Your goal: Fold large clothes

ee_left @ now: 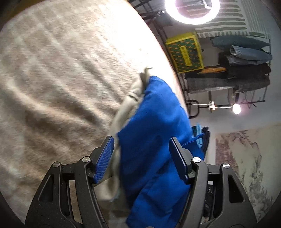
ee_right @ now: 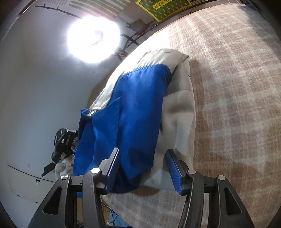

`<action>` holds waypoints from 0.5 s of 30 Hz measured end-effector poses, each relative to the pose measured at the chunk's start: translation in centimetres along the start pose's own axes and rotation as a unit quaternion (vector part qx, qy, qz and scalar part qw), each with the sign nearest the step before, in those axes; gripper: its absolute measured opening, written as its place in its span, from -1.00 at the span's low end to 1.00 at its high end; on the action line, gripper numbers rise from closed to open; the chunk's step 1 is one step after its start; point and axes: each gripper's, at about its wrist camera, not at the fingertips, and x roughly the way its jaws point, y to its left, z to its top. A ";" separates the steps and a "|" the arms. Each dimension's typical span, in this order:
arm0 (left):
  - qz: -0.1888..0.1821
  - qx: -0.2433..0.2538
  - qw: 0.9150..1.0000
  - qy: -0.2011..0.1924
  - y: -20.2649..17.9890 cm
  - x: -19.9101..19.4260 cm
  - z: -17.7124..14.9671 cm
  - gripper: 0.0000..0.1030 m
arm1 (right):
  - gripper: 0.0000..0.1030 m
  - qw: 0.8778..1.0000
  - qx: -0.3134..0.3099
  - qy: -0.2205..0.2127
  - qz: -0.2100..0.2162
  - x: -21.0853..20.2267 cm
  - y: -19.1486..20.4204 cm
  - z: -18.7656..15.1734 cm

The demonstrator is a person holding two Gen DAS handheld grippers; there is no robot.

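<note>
A padded jacket, blue (ee_left: 154, 140) on one side and beige (ee_left: 123, 112) on the other, lies bunched along the edge of a bed covered by a beige checked blanket (ee_left: 61, 79). My left gripper (ee_left: 142, 140) is shut on one end of it, and the thick cloth fills the gap from pad to pad. In the right wrist view the same jacket (ee_right: 137, 108) stretches away over the blanket (ee_right: 237, 87), its beige lining (ee_right: 182, 112) on the right. My right gripper (ee_right: 142, 150) is shut on the near end, with blue cloth against one pad and beige against the other.
Beyond the bed edge are a bright ring light (ee_left: 192, 10), a yellow-green box (ee_left: 184, 52), a rack with folded jeans (ee_left: 245, 52), a small lamp (ee_left: 236, 108) and a patterned rug (ee_left: 245, 166). The right wrist view shows the ring light (ee_right: 93, 38) and a white wall (ee_right: 35, 87).
</note>
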 end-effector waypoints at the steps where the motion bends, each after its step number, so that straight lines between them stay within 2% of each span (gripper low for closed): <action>1: 0.004 0.009 1.000 -0.001 -0.4 0.1 0.1 -0.05 | 0.00 1.000 0.001 -0.003 0.003 -0.2 0.0 0.1; 2: 0.011 0.028 1.000 -0.002 -1.0 0.2 0.0 -0.39 | -0.14 1.000 0.004 -0.006 0.006 -0.4 0.1 0.2; 3: 0.014 0.039 0.999 -0.001 -1.4 0.3 -0.1 -0.56 | -0.32 1.000 0.006 -0.008 0.010 -0.6 0.2 0.5; 4: 0.015 0.049 0.999 0.001 -1.8 0.4 -0.2 -0.74 | -0.39 1.000 0.006 -0.009 0.012 -0.7 0.2 0.6; 5: 0.016 0.057 0.998 0.001 -2.3 0.4 -0.3 -0.80 | -0.62 1.000 0.001 -0.010 0.011 -0.6 0.3 0.7; 6: 0.020 0.067 0.998 -0.001 -2.7 0.2 -0.5 -0.84 | -0.75 1.000 -0.004 -0.010 0.006 -0.4 0.2 0.8; 9: 0.028 0.090 0.996 -0.001 -4.0 -0.6 -1.7 -0.90 | -0.92 0.999 -0.036 -0.017 -0.019 -0.6 1.4 1.2; 13: 0.029 0.114 0.993 0.010 -5.7 -2.4 -4.3 -0.92 | -0.95 0.996 -0.062 -0.054 -0.027 -3.9 2.3 2.6; 14: 0.037 0.127 0.991 0.012 -6.0 -2.4 -4.9 -0.92 | -0.95 0.996 -0.058 -0.066 -0.026 -4.7 2.2 3.5; 15: 0.062 0.152 0.986 0.012 -6.1 -2.2 -5.6 -0.92 | -0.95 0.996 -0.049 -0.077 -0.025 -5.5 1.7 4.0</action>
